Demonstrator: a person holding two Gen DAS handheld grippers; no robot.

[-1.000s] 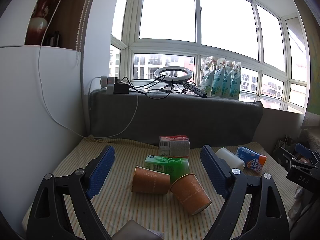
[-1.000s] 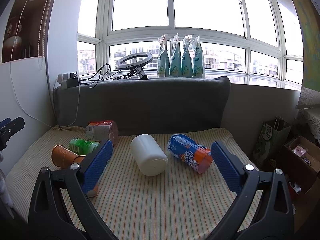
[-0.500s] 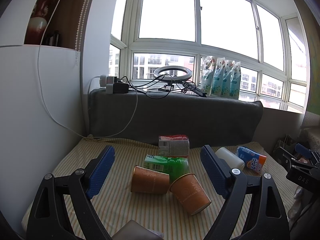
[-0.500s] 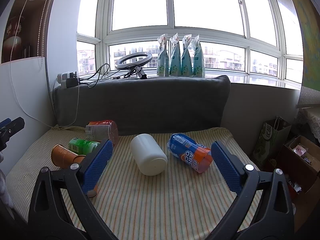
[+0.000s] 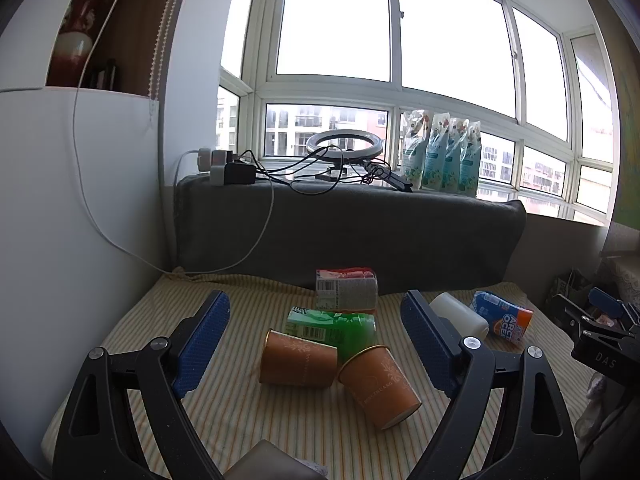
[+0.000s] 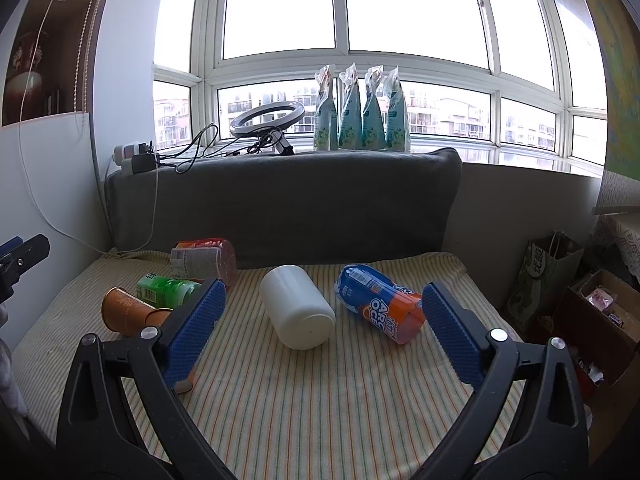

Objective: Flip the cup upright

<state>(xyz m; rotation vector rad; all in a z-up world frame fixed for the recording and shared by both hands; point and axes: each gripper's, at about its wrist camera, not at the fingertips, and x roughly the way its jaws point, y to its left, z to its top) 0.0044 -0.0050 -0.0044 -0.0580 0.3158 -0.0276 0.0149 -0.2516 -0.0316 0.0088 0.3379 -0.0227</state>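
Observation:
Several cups lie on their sides on a striped cloth [image 5: 240, 412]. Two orange paper cups [image 5: 298, 360] [image 5: 380, 386] lie touching in the left wrist view, between the fingers of my open, empty left gripper [image 5: 316, 344] and a little beyond them. A green cup [image 5: 344, 326] and a red-topped cup [image 5: 346, 288] lie behind them. In the right wrist view a white cup [image 6: 298, 306] and a blue-orange cup [image 6: 380, 308] lie ahead of my open, empty right gripper [image 6: 324, 328]. One orange cup [image 6: 128, 312] shows at the left there.
A grey padded backrest [image 6: 280, 208] bounds the far side. A white wall [image 5: 60, 220] stands at the left. A ring light [image 5: 344, 148], cables and several pouches [image 6: 362, 112] sit on the sill. A paper bag [image 6: 540, 280] and a cardboard box [image 6: 600, 320] stand at the right.

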